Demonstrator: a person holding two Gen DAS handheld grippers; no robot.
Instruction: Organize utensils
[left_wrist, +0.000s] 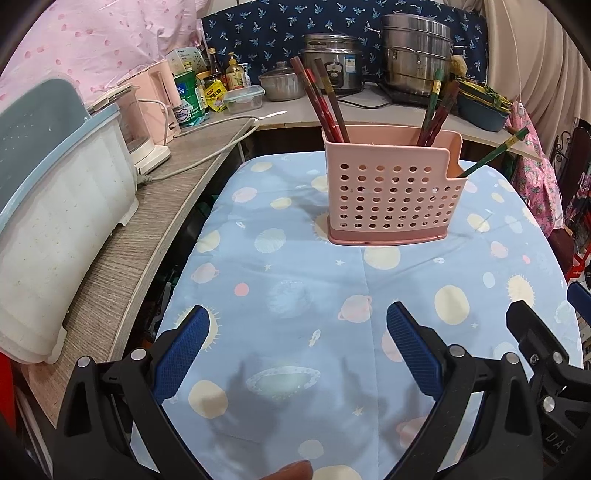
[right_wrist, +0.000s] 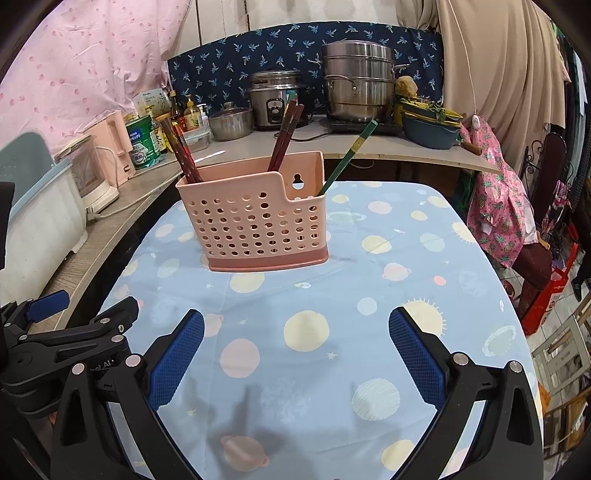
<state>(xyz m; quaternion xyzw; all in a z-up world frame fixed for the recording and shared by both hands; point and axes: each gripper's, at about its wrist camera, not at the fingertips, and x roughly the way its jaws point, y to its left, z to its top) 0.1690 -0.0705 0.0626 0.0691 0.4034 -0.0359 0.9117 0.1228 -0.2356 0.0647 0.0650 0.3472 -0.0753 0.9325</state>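
Both the left gripper and right gripper hovered with fingers wide and empty near the worktop's front edge, the pink utensil caddy toward the back already holding chopsticks, so sorting seemed nearly finished.

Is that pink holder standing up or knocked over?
Upright: the holder sits flat on its base on the cloth, chopsticks sticking up out of it.

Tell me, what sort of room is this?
Most likely a home kitchen or dining corner. A rice cooker and stacked steel pots stand on the counter, and a pink holder full of chopsticks sits on a cloth-covered table.
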